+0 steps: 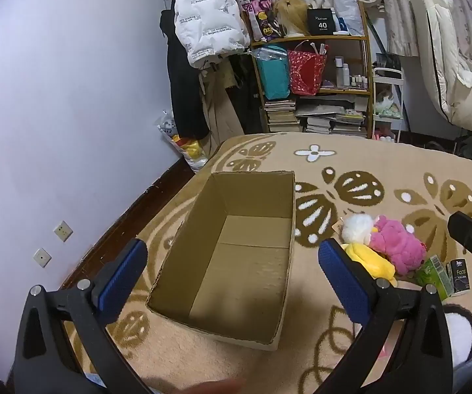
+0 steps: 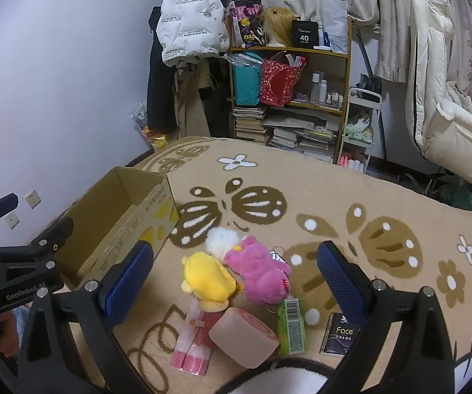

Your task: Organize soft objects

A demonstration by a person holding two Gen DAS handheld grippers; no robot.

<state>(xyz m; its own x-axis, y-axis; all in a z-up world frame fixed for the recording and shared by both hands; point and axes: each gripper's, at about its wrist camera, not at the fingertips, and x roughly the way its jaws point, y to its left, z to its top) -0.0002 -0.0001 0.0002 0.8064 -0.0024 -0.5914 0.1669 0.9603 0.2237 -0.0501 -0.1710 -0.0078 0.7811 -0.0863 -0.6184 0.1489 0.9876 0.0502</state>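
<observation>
Soft toys are piled just to the right of the open cardboard box [image 2: 117, 226] on the patterned carpet [image 2: 350, 197], and nothing has been put inside it yet. Both claws are held spread wide with nothing between the pads: the left gripper [image 1: 232, 279] is hung over the box mouth, the right gripper [image 2: 236, 279] over the pile.

Trouble can be foreseen here. The yellow plush [image 2: 208, 279], the pink plush [image 2: 258, 279] and the white fluffy toy [image 2: 221, 239] are pressed against one another, so two could be pinched at once or one dragged along. The pink-topped roll cushion [image 2: 242, 336] is leaned on the pink-and-white packet [image 2: 191, 344], which could be snagged. The box is light and may be shoved if its wall is clipped.

Counted beside the box: three plush toys, one roll cushion, one packet, one green tissue pack [image 2: 291, 325], one dark tissue pack [image 2: 341, 333]. One box is counted, and two grippers.
</observation>
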